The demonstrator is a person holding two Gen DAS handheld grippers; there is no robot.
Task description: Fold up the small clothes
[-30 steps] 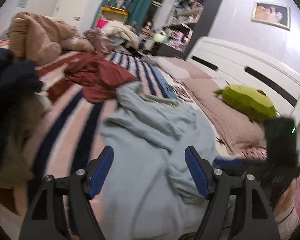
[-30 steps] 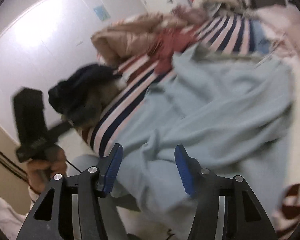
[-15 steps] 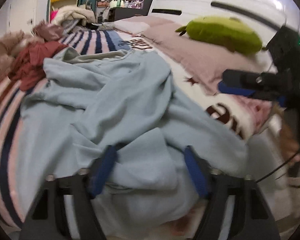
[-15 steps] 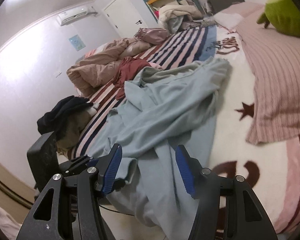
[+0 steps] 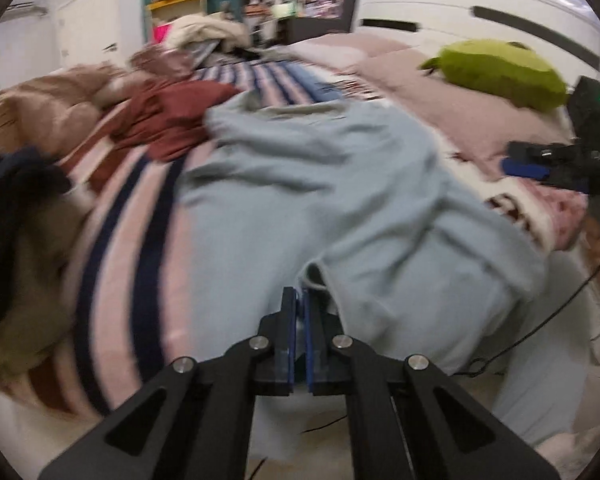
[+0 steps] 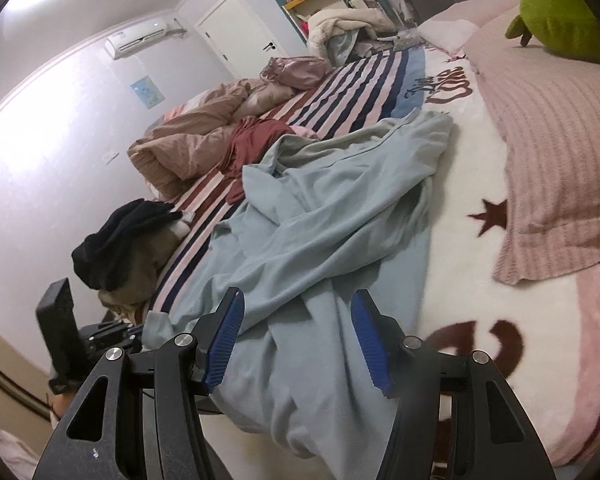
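The bed (image 6: 460, 208) fills both my views, its blanket white with dark red stars near the pillow end and striped in pink, navy and red farther along. Across the middle of it lies the light blue garment (image 6: 324, 216), the biggest loose thing here, rumpled and spread lengthwise, with its near end hanging over the edge of the bed toward me. A pink ribbed pillow (image 6: 560, 152) sits to the right of it, and a green plush toy (image 5: 500, 74) rests on that pillow against the white headboard (image 5: 480, 8). Beyond the blue garment, touching its far edge, is a crumpled dark red garment (image 5: 168, 120), and past that a bundled tan quilt (image 6: 188, 148). At the left edge of the bed a dark navy garment (image 6: 120, 236) is heaped on something beige.

My left gripper (image 5: 299, 300) has its blue pads pressed together on the near hem of the light blue garment, just beside a small fold in the cloth. My right gripper (image 6: 296, 332) hangs over the overhanging end of the same garment with its jaws spread wide, cloth showing between them but not pinched.
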